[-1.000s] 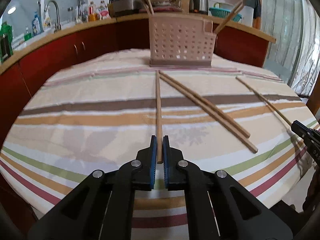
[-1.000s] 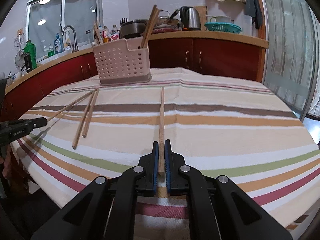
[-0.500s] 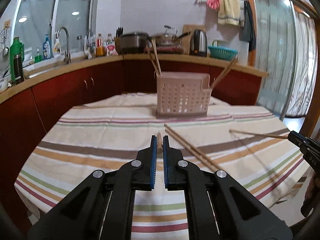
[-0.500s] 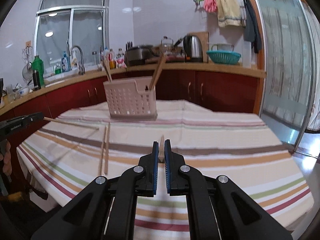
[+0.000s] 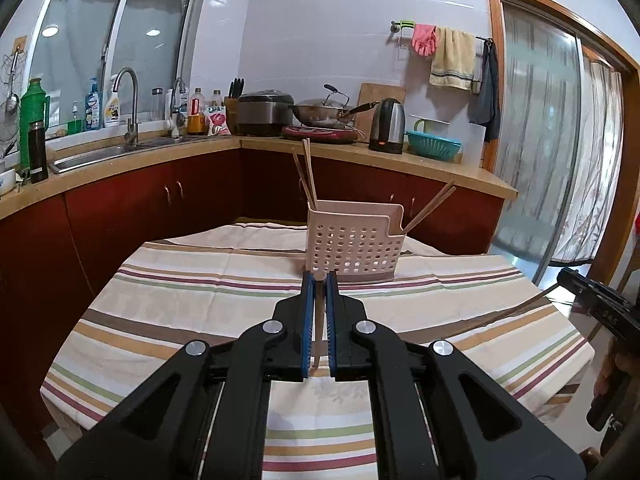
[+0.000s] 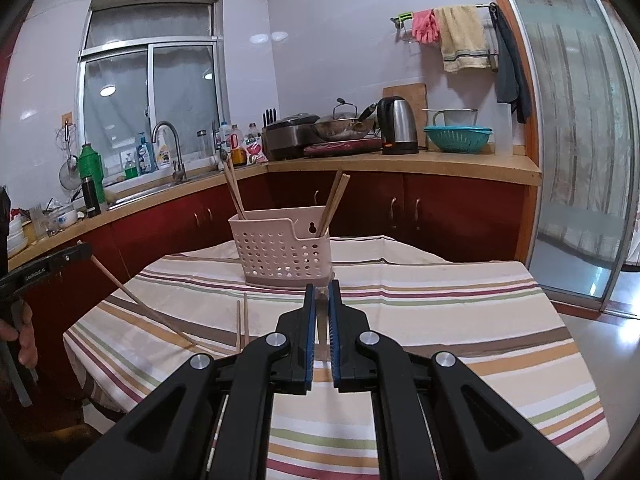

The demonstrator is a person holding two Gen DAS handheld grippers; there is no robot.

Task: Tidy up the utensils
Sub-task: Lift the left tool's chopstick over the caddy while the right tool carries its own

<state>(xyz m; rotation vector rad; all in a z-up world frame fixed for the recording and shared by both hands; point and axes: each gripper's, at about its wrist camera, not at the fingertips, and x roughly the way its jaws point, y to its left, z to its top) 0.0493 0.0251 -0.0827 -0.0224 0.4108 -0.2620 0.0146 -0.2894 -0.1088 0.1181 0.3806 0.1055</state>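
A pink perforated utensil holder [image 5: 354, 242] [image 6: 282, 246] stands at the far side of the striped table, with several wooden chopsticks [image 5: 306, 174] [image 6: 335, 202] leaning in it. My left gripper [image 5: 319, 280] is shut on a chopstick [image 5: 318, 320], held above the table and pointing at the holder. My right gripper [image 6: 321, 290] is shut on another chopstick [image 6: 322, 324], also lifted. The left gripper's chopstick shows in the right wrist view [image 6: 140, 304]; the right gripper's chopstick shows in the left wrist view [image 5: 516, 308]. Two more chopsticks [image 6: 242, 322] lie on the cloth.
The striped tablecloth [image 5: 180, 300] [image 6: 460, 312] covers a round table. Behind it runs a red-cabinet counter [image 5: 140, 208] with a sink, bottles, a rice cooker, a wok and a kettle [image 6: 398, 124]. A glass sliding door [image 6: 576, 160] is on the right.
Both grippers have lifted their chopsticks off the table and risen, tilting up so the views now look level at the holder and kitchen.
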